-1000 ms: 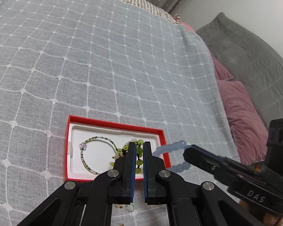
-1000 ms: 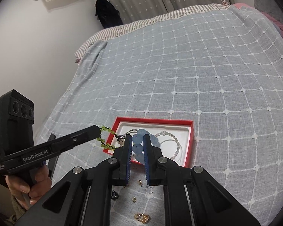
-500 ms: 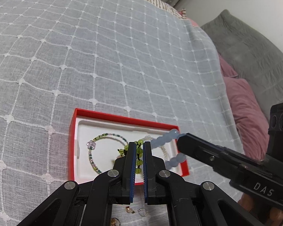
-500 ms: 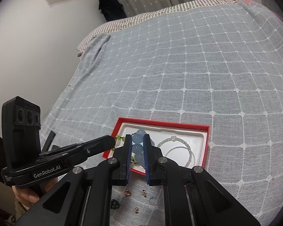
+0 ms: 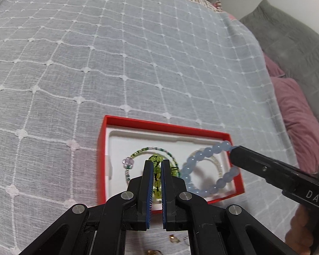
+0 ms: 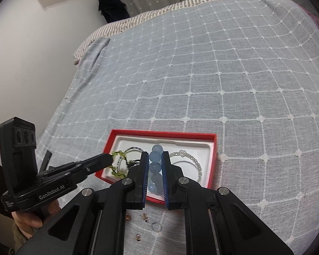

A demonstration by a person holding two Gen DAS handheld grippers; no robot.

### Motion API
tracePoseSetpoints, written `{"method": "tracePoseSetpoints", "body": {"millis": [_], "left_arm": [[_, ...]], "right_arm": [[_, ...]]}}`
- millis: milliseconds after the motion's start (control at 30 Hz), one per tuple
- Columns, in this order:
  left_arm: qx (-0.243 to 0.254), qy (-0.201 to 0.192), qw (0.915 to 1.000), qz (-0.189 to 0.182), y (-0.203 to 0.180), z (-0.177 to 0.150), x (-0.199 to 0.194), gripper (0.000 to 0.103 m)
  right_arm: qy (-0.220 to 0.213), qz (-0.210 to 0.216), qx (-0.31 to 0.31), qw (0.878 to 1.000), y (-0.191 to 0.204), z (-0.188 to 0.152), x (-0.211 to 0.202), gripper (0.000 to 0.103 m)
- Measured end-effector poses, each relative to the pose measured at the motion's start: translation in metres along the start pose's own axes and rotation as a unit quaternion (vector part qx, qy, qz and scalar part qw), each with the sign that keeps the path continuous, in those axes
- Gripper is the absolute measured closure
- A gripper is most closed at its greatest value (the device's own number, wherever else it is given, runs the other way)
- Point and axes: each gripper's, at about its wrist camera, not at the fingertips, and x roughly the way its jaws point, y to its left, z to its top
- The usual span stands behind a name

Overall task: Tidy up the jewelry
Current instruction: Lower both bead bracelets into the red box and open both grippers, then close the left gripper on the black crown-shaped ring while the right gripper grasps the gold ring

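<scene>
A red box (image 5: 168, 125) with a white insert lies on the grey checked bedspread; it also shows in the right wrist view (image 6: 163, 133). My left gripper (image 5: 156, 163) is shut on a green bead bracelet (image 5: 156, 171) and holds it over the box's left half. My right gripper (image 6: 155, 156) is shut on a blue bead bracelet (image 6: 155, 157), which hangs as a loop (image 5: 204, 170) over the box's right half. A thin green-and-silver bracelet with a lilac flower (image 5: 128, 162) and a clear bead bracelet (image 6: 191, 159) lie in the box.
Several small earrings and a ring (image 6: 156, 226) lie loose on the bedspread in front of the box. Pink pillows (image 5: 295, 114) and a grey pillow (image 5: 287, 38) sit at the right. The bed's left edge and a white wall (image 6: 32, 63) are beyond the box.
Both grippers have moved forward and lower over the box, each still holding its bracelet. The box looks larger and nearer in both views.
</scene>
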Motion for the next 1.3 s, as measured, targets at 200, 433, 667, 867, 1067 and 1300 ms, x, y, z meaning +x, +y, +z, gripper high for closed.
{"method": "tracePoseSetpoints", "body": {"millis": [200, 433, 667, 867, 1067, 1300], "left_arm": [[0.012, -0.01, 0.9999, 0.008, 0.001, 0.001, -0.007, 0.076], [0.017, -0.04, 0.9987, 0.027, 0.006, -0.002, -0.035, 0.076], [0.052, -0.023, 0.996, 0.069, -0.002, -0.025, -0.039, 0.076], [0.057, 0.011, 0.9946, 0.086, 0.003, -0.058, -0.038, 0.075], [0.058, 0.033, 0.9927, 0.101, 0.007, -0.084, -0.038, 0.059], [0.064, 0.032, 0.991, 0.113, 0.003, -0.098, -0.041, 0.045]], "right_arm": [[-0.008, -0.021, 0.014, 1.0, -0.008, -0.003, -0.007, 0.089], [-0.012, -0.02, 0.022, 0.999, -0.009, -0.012, -0.02, 0.085], [-0.005, -0.025, 0.01, 1.0, 0.008, -0.031, -0.031, 0.06], [0.037, -0.024, 0.033, 0.999, 0.007, -0.055, -0.028, 0.053], [0.085, -0.025, 0.007, 0.996, 0.019, -0.089, -0.022, 0.053], [0.105, -0.032, -0.013, 0.994, 0.027, -0.108, -0.018, 0.053]]}}
